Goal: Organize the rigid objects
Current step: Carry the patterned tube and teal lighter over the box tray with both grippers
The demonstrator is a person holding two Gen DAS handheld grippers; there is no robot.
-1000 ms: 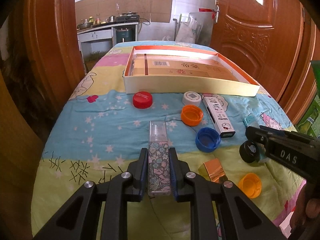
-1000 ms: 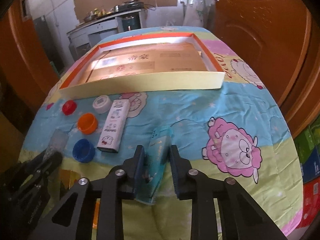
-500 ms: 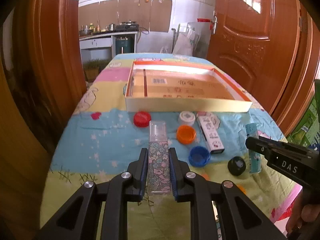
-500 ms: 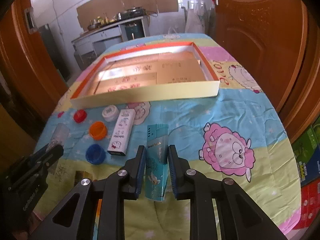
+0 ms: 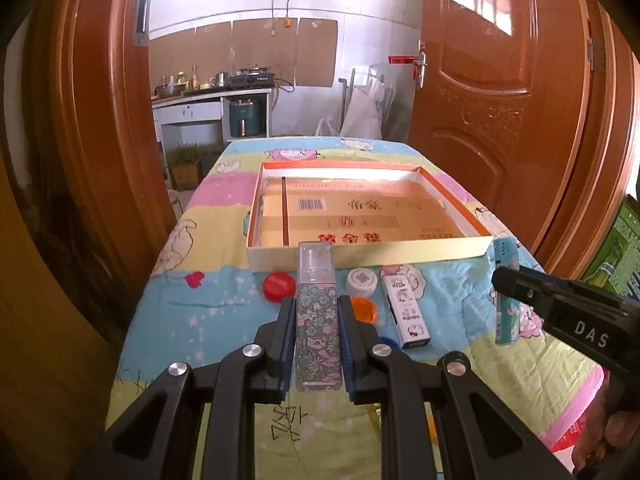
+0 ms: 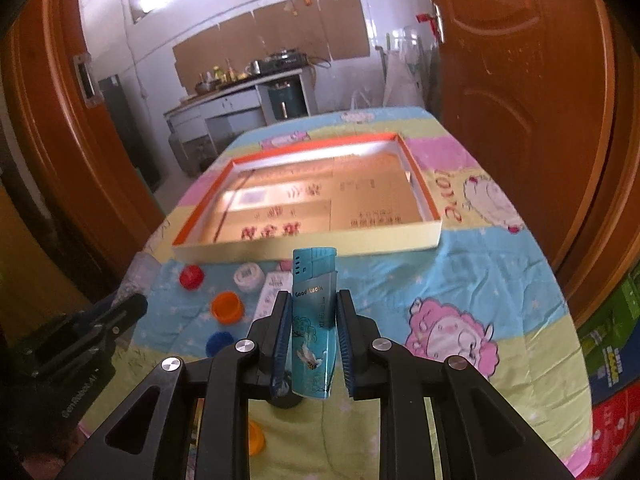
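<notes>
Left tongs clamped on a floral spray bottle; right tongs clamped on a teal lighter. Both items are held above the cartoon-print counter, short of the shallow orange-rimmed box. Bottle caps lie before the box.

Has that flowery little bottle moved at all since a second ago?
Yes. The floral bottle, clamped in the left gripper, has risen off the blanket toward the tray.
</notes>
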